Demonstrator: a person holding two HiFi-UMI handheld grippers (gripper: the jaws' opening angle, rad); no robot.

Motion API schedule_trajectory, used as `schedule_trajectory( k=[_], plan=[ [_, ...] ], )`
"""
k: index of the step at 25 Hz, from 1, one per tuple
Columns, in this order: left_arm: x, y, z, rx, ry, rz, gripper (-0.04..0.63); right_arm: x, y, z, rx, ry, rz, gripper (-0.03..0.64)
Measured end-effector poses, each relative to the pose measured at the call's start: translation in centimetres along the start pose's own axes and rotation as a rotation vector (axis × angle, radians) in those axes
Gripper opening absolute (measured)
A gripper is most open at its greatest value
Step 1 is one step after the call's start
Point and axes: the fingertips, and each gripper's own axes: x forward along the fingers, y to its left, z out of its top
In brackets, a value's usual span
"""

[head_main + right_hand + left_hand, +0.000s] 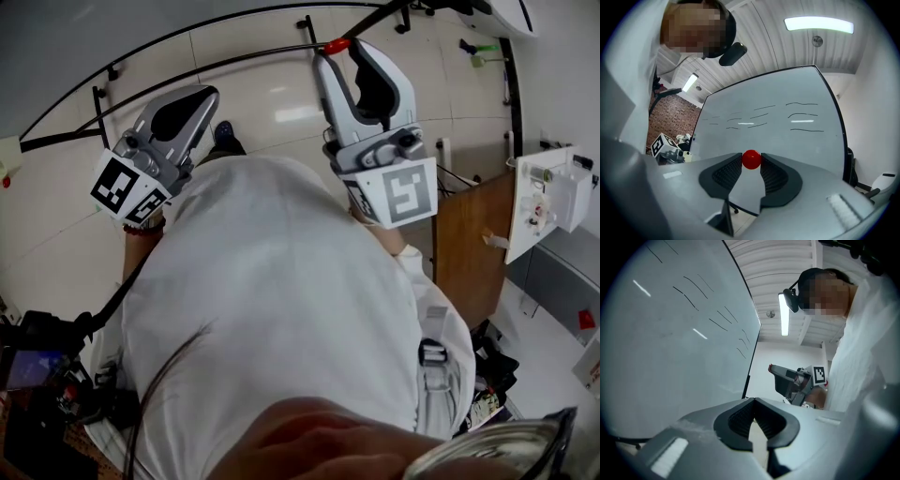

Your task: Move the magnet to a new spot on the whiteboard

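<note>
A small red magnet (751,159) sits pinched between the fingertips of my right gripper (751,161), which is shut on it. In the head view the magnet (336,44) shows as a red spot at the tip of the right gripper (337,49). That gripper points at the whiteboard (778,126), which bears several short dark strokes; whether the magnet touches it I cannot tell. My left gripper (753,401) is shut with nothing between its pads. It is raised at the left (204,94) beside the whiteboard (670,343). From the left gripper view the right gripper (771,367) appears past the board's edge.
The person's white shirt (281,309) fills the middle of the head view. A brown wooden panel (473,244) and a white box (553,192) stand at the right. Dark camera gear (37,366) lies at the lower left. The board's black frame bars (187,75) cross the floor.
</note>
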Motion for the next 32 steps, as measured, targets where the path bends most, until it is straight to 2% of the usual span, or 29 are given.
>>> schedule_trajectory(
  k=[4, 8, 12, 14, 19, 24, 26, 29, 32],
  plan=[
    [0.7, 7.6, 2.9, 0.005, -0.004, -0.055, 0.002, 7.9, -1.0, -0.7, 0.005, 0.012, -0.041, 0.120],
    [0.9, 10.8, 3.0, 0.015, 0.012, -0.122, 0.002, 11.8, -1.8, -1.6, 0.000, 0.061, -0.087, 0.120],
    [-0.5, 11.2, 1.2, 0.069, 0.046, -0.103, 0.002, 11.2, -0.8, -0.8, -0.071, 0.086, -0.109, 0.121],
    [-0.3, 11.3, 1.5, 0.068, 0.035, -0.099, 0.002, 11.0, -2.5, -0.3, -0.101, 0.092, -0.132, 0.121],
    [0.5, 12.5, 3.1, 0.089, 0.012, -0.052, 0.002, 13.5, -6.7, 0.1, -0.073, 0.056, -0.171, 0.121],
    [2.6, 12.9, 4.8, 0.208, 0.055, -0.053, 0.002, 16.0, -8.6, 0.1, -0.083, 0.024, -0.183, 0.121],
    [3.7, 12.4, 5.8, 0.237, 0.040, -0.074, 0.002, 16.2, -9.2, -0.5, -0.066, 0.012, -0.194, 0.121],
    [4.8, 11.9, 6.7, 0.221, 0.025, -0.111, 0.002, 16.7, -8.9, -0.5, -0.066, -0.001, -0.180, 0.121],
    [4.6, 11.9, 7.1, 0.204, 0.017, -0.115, 0.002, 16.7, -8.3, -0.1, -0.107, 0.002, -0.185, 0.121]
  ],
)
